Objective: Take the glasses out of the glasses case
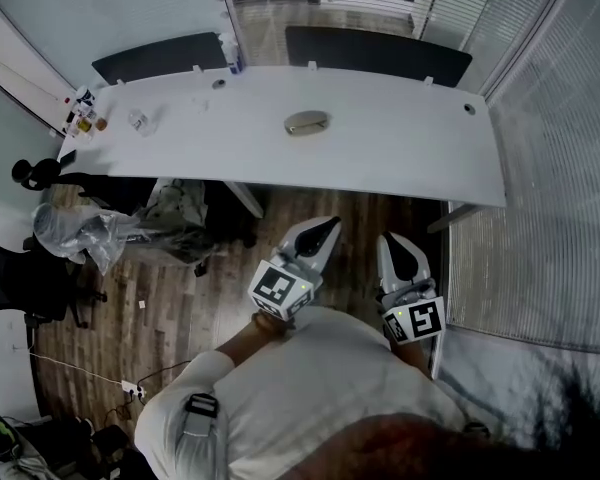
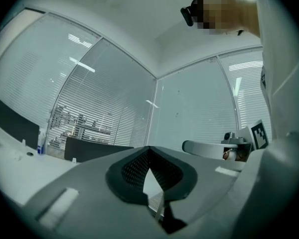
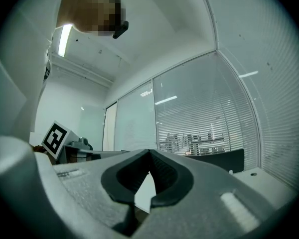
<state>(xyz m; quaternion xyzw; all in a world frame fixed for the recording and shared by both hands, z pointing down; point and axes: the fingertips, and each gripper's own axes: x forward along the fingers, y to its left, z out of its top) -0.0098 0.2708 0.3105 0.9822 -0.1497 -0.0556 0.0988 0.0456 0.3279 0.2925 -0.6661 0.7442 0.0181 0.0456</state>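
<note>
Glasses case (image 1: pixel 306 122) on table (image 1: pixel 400 153), bottles (image 1: pixel 83 111) leftward

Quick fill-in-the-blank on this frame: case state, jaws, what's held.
1. The glasses case on the table has its lid ____.
2. The jaws of the left gripper and the right gripper are both ____.
3. Each gripper holds ____.
Missing words: closed; shut; nothing.
</note>
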